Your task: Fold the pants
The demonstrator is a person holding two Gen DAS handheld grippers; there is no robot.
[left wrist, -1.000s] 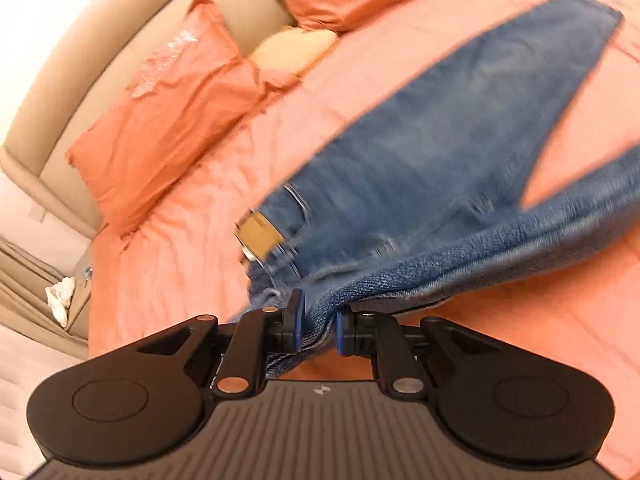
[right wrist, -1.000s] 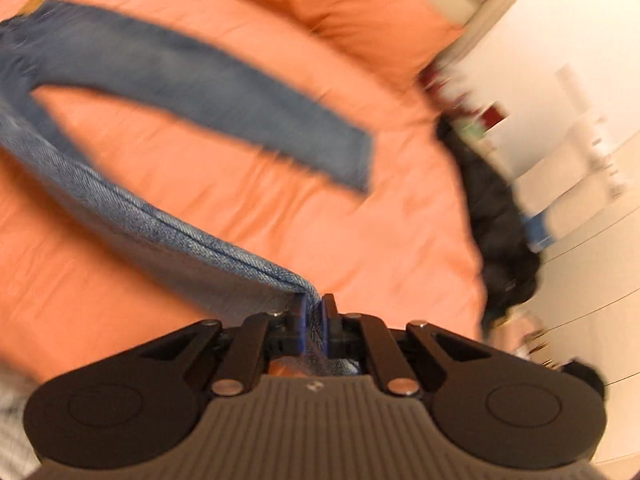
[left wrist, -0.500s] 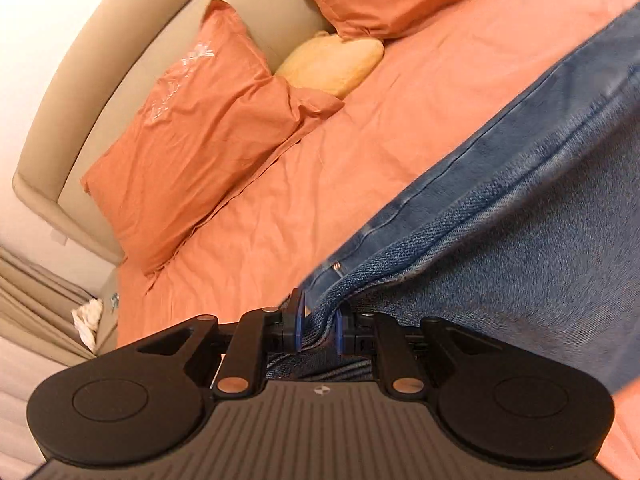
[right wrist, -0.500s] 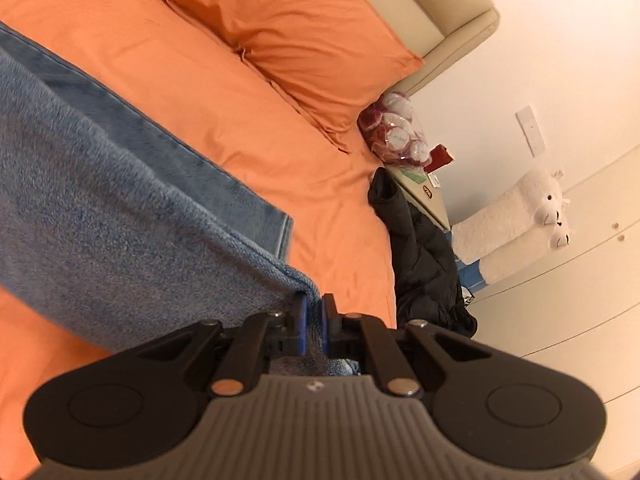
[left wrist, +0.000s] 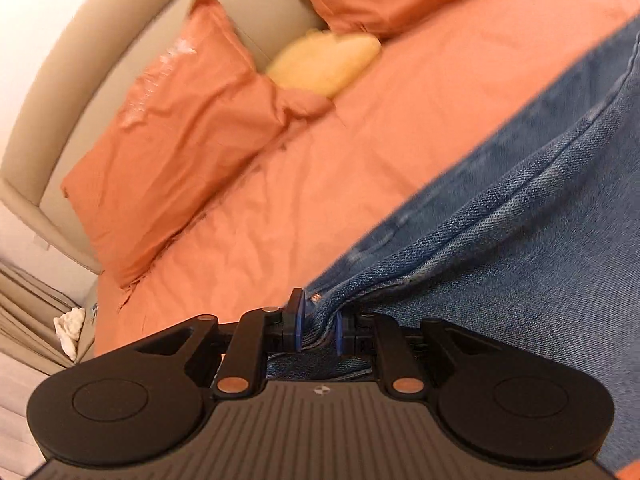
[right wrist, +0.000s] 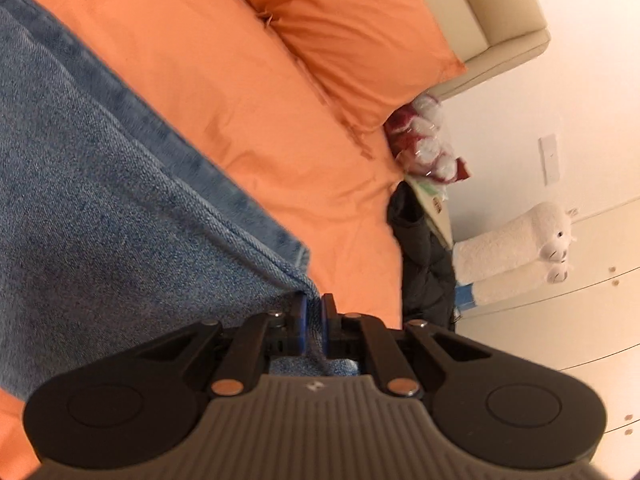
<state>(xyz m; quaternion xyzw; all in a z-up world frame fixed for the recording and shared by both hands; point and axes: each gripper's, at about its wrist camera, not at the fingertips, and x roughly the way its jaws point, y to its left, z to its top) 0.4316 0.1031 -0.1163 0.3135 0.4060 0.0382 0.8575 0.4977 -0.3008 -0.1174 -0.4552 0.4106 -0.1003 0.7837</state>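
Observation:
Blue jeans lie on an orange bed, one leg laid over the other. My left gripper is shut on the waist end of the jeans, close above the bed. In the right wrist view the jeans fill the left half. My right gripper is shut on the hem of the upper leg, with the lower leg's hem showing just past it.
Orange pillows and a yellow cushion lie against the beige headboard. At the bed's right side are a black jacket, a bag of red and white items, a white plush toy and white cabinets.
Both grippers carried the held leg across and down over the other leg. The jeans went from spread apart to stacked, and both grippers now sit lower and nearer the headboard.

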